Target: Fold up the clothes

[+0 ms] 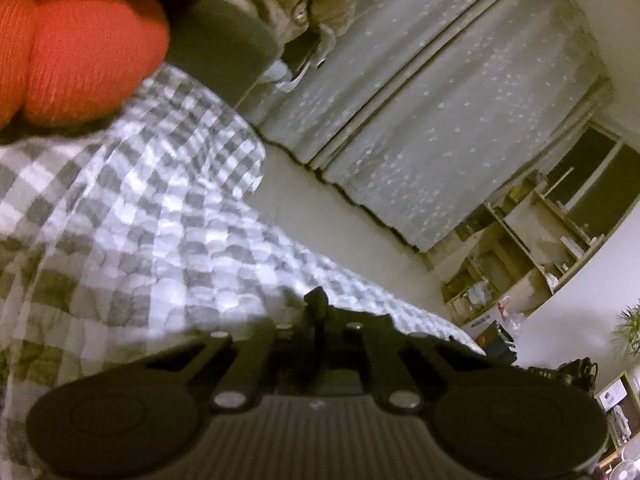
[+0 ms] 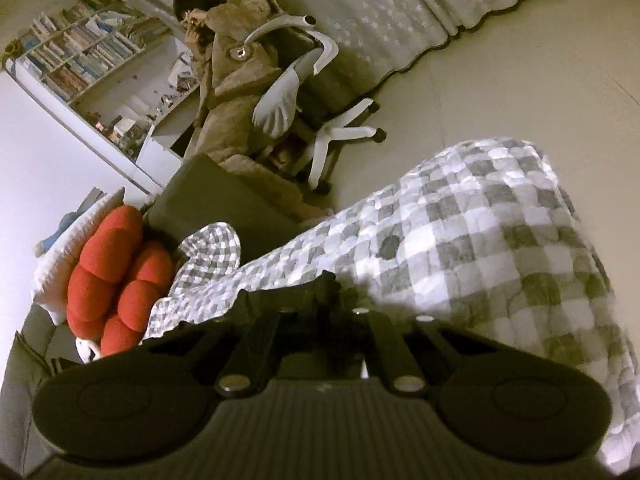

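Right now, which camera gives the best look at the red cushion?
The right wrist view. There the red cushion shows whole, with its rounded lobes, lying beside the checkered fabric. The left wrist view catches only a blurred part of it, cut off at the top left corner of the frame.

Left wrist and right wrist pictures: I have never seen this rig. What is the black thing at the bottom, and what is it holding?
Each picture comes from a fisheye camera mounted on a hand-held two-finger gripper, looking forward along its jaws. The black shape low in the left wrist view is the left gripper; in the right wrist view, the right gripper. Both have their jaws shut on the grey-and-white checked quilted fabric, which hangs stretched between them. Behind it are a red segmented cushion, a white swivel chair draped with a brown garment, and star-patterned curtains.
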{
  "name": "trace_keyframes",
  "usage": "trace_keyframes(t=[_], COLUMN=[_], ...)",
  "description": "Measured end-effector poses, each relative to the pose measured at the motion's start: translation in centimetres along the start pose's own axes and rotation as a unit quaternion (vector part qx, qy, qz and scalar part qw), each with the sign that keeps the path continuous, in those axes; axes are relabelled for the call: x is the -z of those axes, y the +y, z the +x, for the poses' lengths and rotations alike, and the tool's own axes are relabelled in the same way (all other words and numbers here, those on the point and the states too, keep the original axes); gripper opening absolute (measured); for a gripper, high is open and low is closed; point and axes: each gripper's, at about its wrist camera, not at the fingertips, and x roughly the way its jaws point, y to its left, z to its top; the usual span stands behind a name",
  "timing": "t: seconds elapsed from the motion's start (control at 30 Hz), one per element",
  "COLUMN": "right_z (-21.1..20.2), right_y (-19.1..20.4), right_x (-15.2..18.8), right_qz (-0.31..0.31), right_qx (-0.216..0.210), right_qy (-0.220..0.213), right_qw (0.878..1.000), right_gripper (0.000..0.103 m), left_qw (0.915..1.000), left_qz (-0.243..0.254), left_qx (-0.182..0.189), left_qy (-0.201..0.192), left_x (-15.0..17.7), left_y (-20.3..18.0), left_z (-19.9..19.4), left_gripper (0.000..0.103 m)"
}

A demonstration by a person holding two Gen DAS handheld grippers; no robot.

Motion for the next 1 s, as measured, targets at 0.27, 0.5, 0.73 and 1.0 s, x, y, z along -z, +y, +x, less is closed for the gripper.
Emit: trace_keyframes(t=[0.27,0.5,0.73,1.0], right_z=[-3.3,-6.5,-9.7,-12.1], right_y=[1.5,3.7,5.2,5.0], right_x=[0.0,1.1,3.5,8.0], right_qz=[0.001,-0.011,-0.022,-0.027], right_qx=[-0.030,-0.067,-0.089,-0.086], right_qy=[-0.027,-0.036,-0.026,0.006], right_qw=[0.999,0.997,0.995,0.996], right_gripper=[0.006,0.006,0.006,0.006], left_qw=[0.9987,0.9964,0.9938,0.9914], left_qz=[0.021,0.044,0.065,0.073], left_qx=[0.030,0.060,0.088,0.105], left_qy=[-0.036,-0.040,-0.017,0.027], left_x=[-0.3,1.1,4.2,8.8], left_y=[-2.2,-4.0,-5.1,-5.0], left_z=[-3.3,-7.2,-11.4,-14.9], left_gripper=[0.003,0.003,0.003,0.003])
